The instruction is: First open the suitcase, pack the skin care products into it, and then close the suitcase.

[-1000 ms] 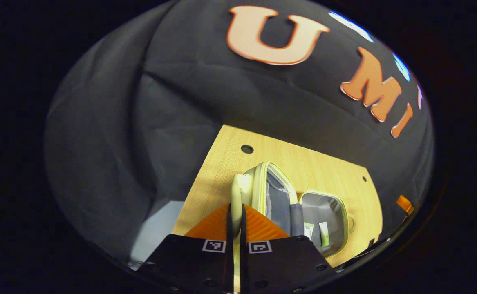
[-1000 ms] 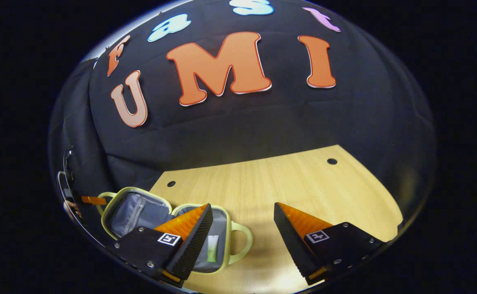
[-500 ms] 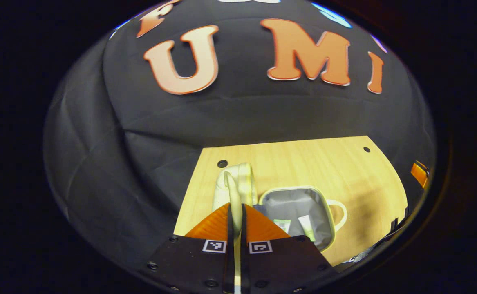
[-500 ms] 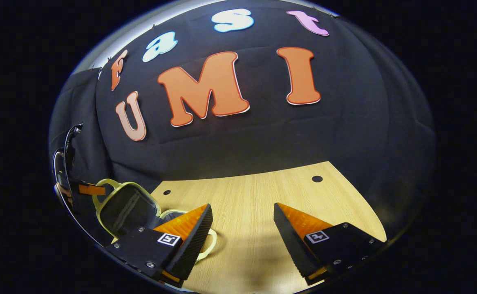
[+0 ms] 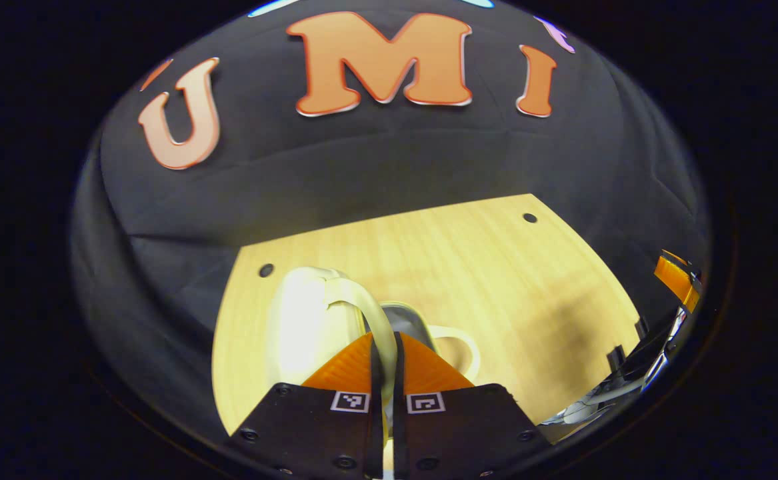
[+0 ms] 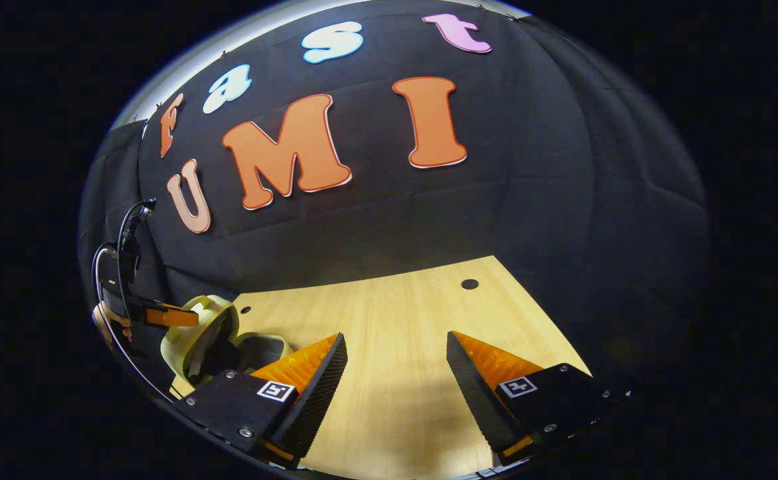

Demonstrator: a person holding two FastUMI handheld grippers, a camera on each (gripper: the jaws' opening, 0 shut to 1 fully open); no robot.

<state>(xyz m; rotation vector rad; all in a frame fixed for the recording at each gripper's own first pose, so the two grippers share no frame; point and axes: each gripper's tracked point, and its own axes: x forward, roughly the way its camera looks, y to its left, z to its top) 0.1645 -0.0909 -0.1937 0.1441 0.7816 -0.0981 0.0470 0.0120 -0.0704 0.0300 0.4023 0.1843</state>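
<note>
1. Left gripper (image 5: 383, 353) is seen at the bottom of the left gripper view with its two fingers pressed together on the pale handle (image 5: 369, 320) of the suitcase lid; the handle loop is pinched between them.
2. Right gripper (image 6: 395, 373) is shown in the right gripper view with its fingers spread wide and nothing between them, held over bare wood.
3. The suitcase (image 5: 309, 327), a small pale yellow-green case, is placed on the wooden table (image 5: 495, 280) near its left rear corner; its lid is tilted well over the lower half and is not yet shut.
4. A sliver of the grey lining (image 5: 405, 323) is visible just past the lid's edge, and a second handle (image 5: 459, 347) of the lower half is seen lying against the table to the right of the fingers.
5. In the right gripper view the same suitcase (image 6: 202, 330) is seen far left, partly closed, with the left gripper (image 6: 165, 315) at its upper handle and a hand (image 6: 105, 320) behind it.
6. The skin care products cannot be made out inside the case from either view.
7. Round holes (image 5: 266, 270) are seen in the tabletop.
</note>
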